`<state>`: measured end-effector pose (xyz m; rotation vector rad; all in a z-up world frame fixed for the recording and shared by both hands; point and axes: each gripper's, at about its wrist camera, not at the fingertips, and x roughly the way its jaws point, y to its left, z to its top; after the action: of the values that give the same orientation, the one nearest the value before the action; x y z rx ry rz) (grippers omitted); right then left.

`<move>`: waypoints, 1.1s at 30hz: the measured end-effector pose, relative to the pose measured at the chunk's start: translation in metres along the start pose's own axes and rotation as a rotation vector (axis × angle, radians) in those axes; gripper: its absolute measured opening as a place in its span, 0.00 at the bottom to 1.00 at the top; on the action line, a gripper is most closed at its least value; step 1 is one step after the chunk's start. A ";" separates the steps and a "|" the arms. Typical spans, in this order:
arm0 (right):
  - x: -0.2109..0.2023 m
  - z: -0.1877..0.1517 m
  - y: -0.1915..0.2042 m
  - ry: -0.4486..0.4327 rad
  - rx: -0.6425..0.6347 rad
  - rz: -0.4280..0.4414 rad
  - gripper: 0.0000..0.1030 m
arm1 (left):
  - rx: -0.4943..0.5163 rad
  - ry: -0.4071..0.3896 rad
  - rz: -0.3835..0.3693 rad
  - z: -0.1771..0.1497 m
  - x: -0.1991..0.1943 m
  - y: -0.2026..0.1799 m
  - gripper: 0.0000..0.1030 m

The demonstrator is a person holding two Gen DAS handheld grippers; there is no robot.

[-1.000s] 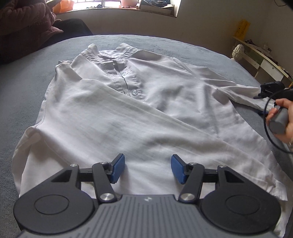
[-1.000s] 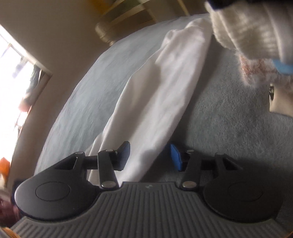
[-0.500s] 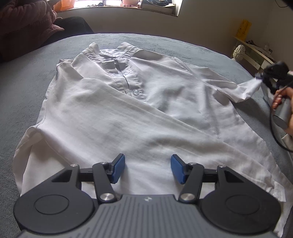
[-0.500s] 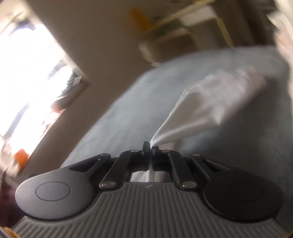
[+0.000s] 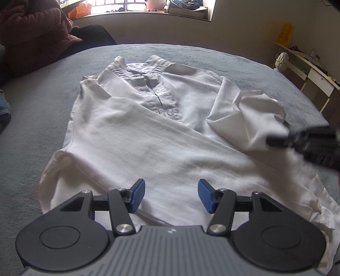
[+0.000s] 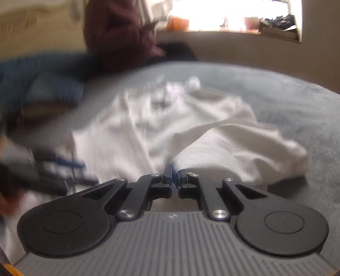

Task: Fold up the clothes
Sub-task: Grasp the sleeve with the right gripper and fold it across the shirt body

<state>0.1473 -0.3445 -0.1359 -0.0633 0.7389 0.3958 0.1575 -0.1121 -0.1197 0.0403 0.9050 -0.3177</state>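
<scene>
A white button-up shirt (image 5: 161, 135) lies face up on the grey bed (image 5: 42, 110), collar at the far end, its left sleeve folded across the front. My left gripper (image 5: 171, 196) hovers open over the shirt's near hem with nothing between its blue pads. My right gripper (image 6: 174, 177) is shut on the cuff end of the shirt's right sleeve (image 6: 233, 148) and holds it above the shirt's body. In the left wrist view that sleeve (image 5: 244, 118) hangs folded inward from the right gripper (image 5: 274, 141) at the right edge. The right wrist view is blurred by motion.
A person in a dark red jacket (image 5: 31, 27) sits at the bed's far left. A window sill (image 5: 148, 12) with clutter runs along the back wall. A white desk (image 5: 314, 74) stands to the right of the bed. Grey bedding surrounds the shirt.
My right gripper shut on the right sleeve's end, lifted it off the bed and swung it inward over the shirt's body. The left gripper stayed open over the hem.
</scene>
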 end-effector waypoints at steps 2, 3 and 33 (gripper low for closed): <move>0.003 -0.010 0.008 0.048 -0.029 -0.038 0.16 | -0.004 -0.001 0.003 0.003 -0.012 0.003 0.55; -0.002 -0.011 0.006 0.039 -0.007 -0.040 0.28 | -0.001 -0.001 0.004 0.005 -0.019 0.004 0.55; 0.026 -0.057 -0.207 -0.385 1.319 0.263 0.03 | -0.469 0.083 0.173 -0.005 -0.212 0.040 0.54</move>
<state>0.2055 -0.5384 -0.2120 1.3246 0.5075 0.0983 0.0432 -0.0194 0.0380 -0.3015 1.0328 0.0624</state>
